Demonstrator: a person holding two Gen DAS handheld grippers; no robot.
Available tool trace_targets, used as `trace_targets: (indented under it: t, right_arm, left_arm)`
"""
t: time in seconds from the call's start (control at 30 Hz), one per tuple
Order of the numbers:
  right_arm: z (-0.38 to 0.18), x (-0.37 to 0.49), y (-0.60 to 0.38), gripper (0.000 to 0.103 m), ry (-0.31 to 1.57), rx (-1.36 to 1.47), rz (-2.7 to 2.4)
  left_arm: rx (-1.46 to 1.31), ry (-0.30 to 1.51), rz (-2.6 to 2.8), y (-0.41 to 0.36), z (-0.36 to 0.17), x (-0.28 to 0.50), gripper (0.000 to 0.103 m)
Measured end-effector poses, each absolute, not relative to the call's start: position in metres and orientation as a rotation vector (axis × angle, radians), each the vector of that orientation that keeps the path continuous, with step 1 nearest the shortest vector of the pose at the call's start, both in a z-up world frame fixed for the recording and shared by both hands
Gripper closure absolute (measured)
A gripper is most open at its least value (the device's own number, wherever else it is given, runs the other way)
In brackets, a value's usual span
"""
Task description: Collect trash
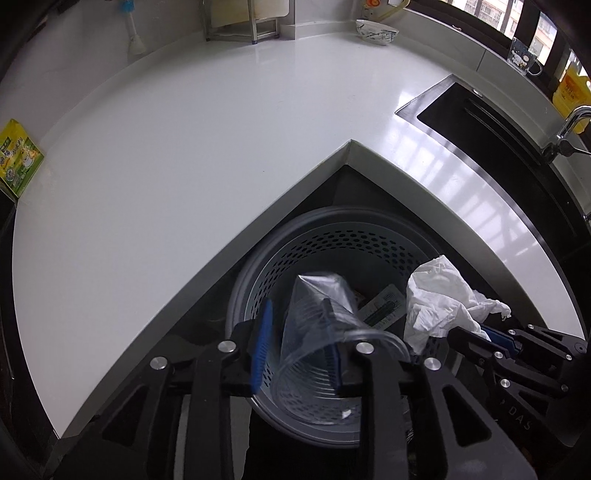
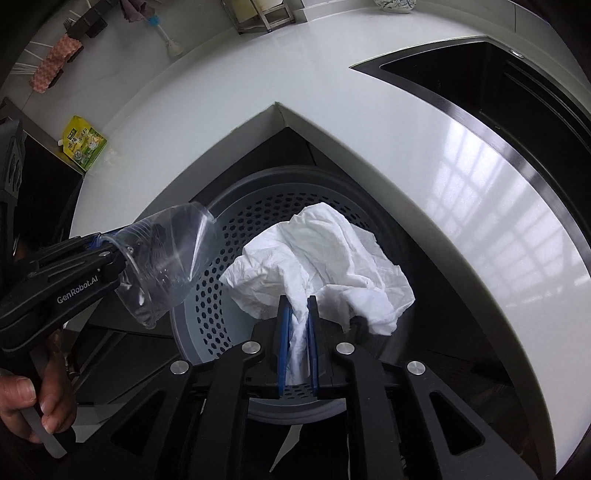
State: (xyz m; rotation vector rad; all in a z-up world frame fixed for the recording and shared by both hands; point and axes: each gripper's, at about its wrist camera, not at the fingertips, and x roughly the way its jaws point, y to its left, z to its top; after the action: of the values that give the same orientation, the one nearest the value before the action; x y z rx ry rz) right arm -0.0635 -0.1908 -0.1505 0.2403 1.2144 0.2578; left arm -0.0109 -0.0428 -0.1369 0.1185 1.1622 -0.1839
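A grey perforated trash bin [image 1: 255, 280] [image 2: 207, 306] stands on the floor in the inner corner of the white counter [image 1: 184, 147]. My left gripper [image 1: 299, 347] holds a clear plastic cup [image 1: 314, 332] over the bin; its jaws stand fairly wide, one finger inside the cup's rim. The cup also shows in the right wrist view [image 2: 166, 258]. My right gripper [image 2: 297, 332] is shut on a crumpled white tissue [image 2: 325, 254] above the bin; the tissue also shows in the left wrist view [image 1: 439, 295]. Wrappers [image 1: 380, 306] lie inside the bin.
A yellow-green drink pouch [image 1: 18, 158] [image 2: 83, 146] lies at the counter's left end. A black sink [image 1: 498, 129] [image 2: 517, 92] with a tap [image 1: 569, 129] is on the right. A bowl [image 1: 376, 31], a metal rack [image 1: 243, 22] and a glass mug [image 1: 522, 55] stand at the back.
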Motion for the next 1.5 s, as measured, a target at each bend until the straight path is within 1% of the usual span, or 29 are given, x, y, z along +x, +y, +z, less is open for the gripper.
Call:
trace_targets:
  t: [0.03, 0.07, 0.1, 0.2, 0.27, 0.47, 0.63, 0.77, 0.83, 1.0, 1.07, 1.23, 1.37, 1.5]
  right_arm:
    - [-0.150, -0.064, -0.191, 0.071, 1.212, 0.233, 0.257]
    - [-0.149, -0.066, -0.191, 0.066, 1.208, 0.228, 0.253]
    - [-0.148, -0.067, -0.190, 0.062, 1.201, 0.224, 0.251]
    - [-0.146, -0.070, -0.192, 0.062, 1.195, 0.225, 0.257]
    - [-0.142, -0.072, -0.193, 0.062, 1.186, 0.226, 0.255]
    - [-0.125, -0.077, -0.192, 0.057, 1.142, 0.213, 0.256]
    - [-0.114, -0.081, -0.190, 0.054, 1.119, 0.191, 0.258]
    - [-0.109, -0.085, -0.190, 0.053, 1.116, 0.180, 0.246]
    - [-0.106, -0.085, -0.190, 0.049, 1.117, 0.175, 0.239]
    - [-0.102, -0.086, -0.192, 0.047, 1.118, 0.172, 0.230]
    - [-0.101, -0.085, -0.193, 0.045, 1.118, 0.172, 0.228]
    - [-0.098, -0.087, -0.195, 0.043, 1.112, 0.176, 0.222]
    - [-0.097, -0.088, -0.196, 0.042, 1.113, 0.176, 0.222]
    - [-0.095, -0.089, -0.196, 0.042, 1.113, 0.171, 0.221]
  left_arm:
    - [0.117, 1.158, -0.175, -0.042, -0.137, -0.012, 0.057]
    - [0.113, 1.150, -0.166, -0.041, -0.135, -0.013, 0.048]
    - [0.108, 1.143, -0.158, -0.038, -0.134, -0.015, 0.046]
    - [0.105, 1.134, -0.138, -0.035, -0.130, -0.018, 0.045]
    - [0.101, 1.124, -0.123, -0.034, -0.127, -0.021, 0.041]
    - [0.084, 1.087, -0.092, -0.031, -0.112, -0.026, 0.035]
    - [0.076, 1.068, -0.089, -0.031, -0.101, -0.029, 0.034]
    - [0.070, 1.052, -0.080, -0.029, -0.093, -0.033, 0.030]
    - [0.066, 1.044, -0.078, -0.027, -0.089, -0.034, 0.028]
    - [0.067, 1.032, -0.069, -0.026, -0.082, -0.037, 0.026]
    - [0.067, 1.027, -0.067, -0.027, -0.079, -0.039, 0.023]
    - [0.074, 1.015, -0.064, -0.028, -0.075, -0.042, 0.019]
    - [0.074, 1.006, -0.061, -0.028, -0.072, -0.043, 0.013]
    - [0.076, 1.005, -0.051, -0.029, -0.070, -0.043, 0.010]
